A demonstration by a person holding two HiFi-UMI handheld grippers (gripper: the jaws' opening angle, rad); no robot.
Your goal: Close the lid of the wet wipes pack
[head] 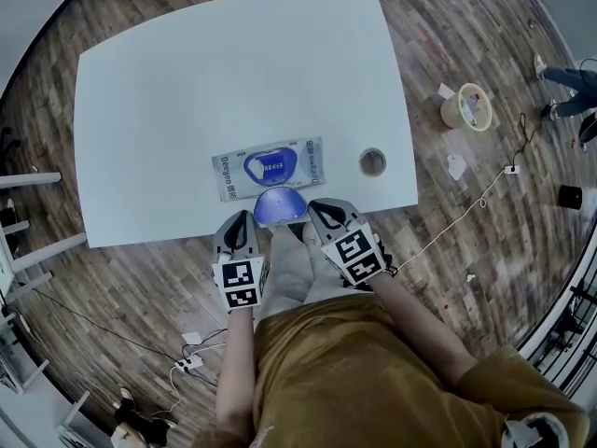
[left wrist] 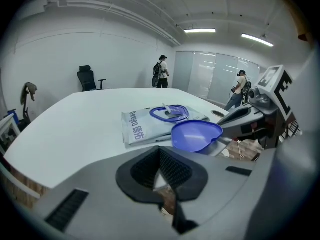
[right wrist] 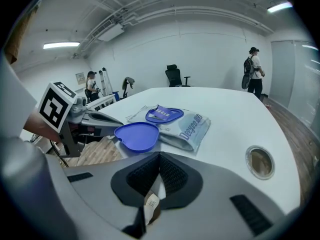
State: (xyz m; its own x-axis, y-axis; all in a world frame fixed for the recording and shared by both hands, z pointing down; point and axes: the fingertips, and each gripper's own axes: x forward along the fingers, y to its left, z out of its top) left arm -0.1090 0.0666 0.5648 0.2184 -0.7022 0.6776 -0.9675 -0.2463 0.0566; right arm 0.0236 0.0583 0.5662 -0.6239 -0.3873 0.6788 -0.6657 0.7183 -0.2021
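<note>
White table (head: 168, 91) fills the room ahead of me, wood floor all round it. Nearest, at its front edge, are my two tools. The left gripper (left wrist: 160, 159) has its ribbed pads pressed together with nothing between them. The right gripper (right wrist: 160, 164) is pinched the same way and grips nothing. They sit either side of the blue lid (head: 280, 207), close to it but apart from it. The lid lies flung open toward me, hollow side up, its free rim reaching the table's front edge and its hinge on the near side of the wet wipes pack (head: 269, 168). The pack lies flat just beyond, its blue opening ring (head: 270, 164) uncovered. I judge the lid light, thin and fairly stiff, while the pack is soft and likely to skid on this smooth top. I would lift the lid at its free rim, swing it over the hinge and press it onto the ring, steadying the pack's end with the other tool. Farther right is a round cable hole (head: 372, 161). Beyond the table stand an office chair (left wrist: 89, 78) and a few people.
</note>
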